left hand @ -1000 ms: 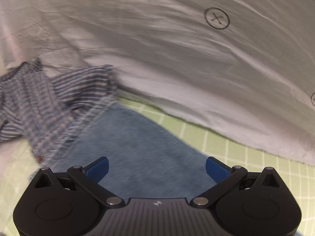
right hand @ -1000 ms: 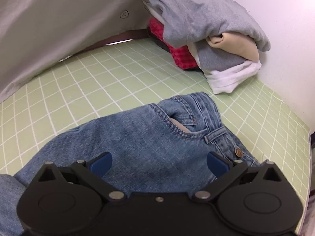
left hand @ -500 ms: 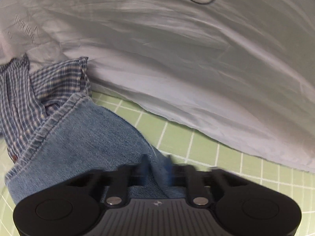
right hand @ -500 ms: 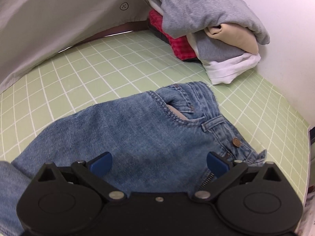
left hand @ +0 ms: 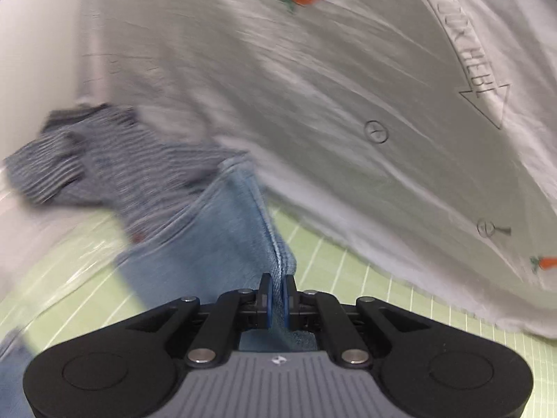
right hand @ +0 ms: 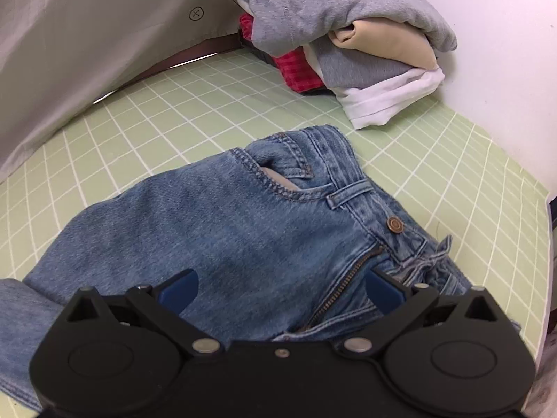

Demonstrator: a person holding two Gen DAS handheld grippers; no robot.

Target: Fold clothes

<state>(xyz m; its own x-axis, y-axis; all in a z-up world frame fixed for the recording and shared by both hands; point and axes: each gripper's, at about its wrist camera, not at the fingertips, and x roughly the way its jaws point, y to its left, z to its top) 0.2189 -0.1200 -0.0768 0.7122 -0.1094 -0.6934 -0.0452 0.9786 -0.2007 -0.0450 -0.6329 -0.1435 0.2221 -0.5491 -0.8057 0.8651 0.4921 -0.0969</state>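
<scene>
The left gripper [left hand: 277, 291] has its blue pads pressed together on a fold of the jeans [left hand: 222, 240], pinching a seam edge of the pale denim so the cloth rises in a ridge from the green grid mat [left hand: 334, 278] up into the tongs. Its jaws have just been closing, and the denim sits squarely between them. Just left of that leg, a blue checked shirt [left hand: 104, 160] lies bunched, blurred in the left wrist view. Behind both hangs a white sheet [left hand: 313, 104] printed with small carrots, an arrow and circled marks.

The right gripper [right hand: 280, 287] hovers over the waist end of the jeans [right hand: 243, 230] with its jaws spread wide, nothing between the pads. Below it the fly is unzipped, the copper button [right hand: 394, 224] showing to the right, a front pocket gaping toward the far side. At the far right corner of the mat [right hand: 174, 118], against the white wall, sits a stack of folded clothes [right hand: 348, 35]: grey on top, then beige, red and white.
</scene>
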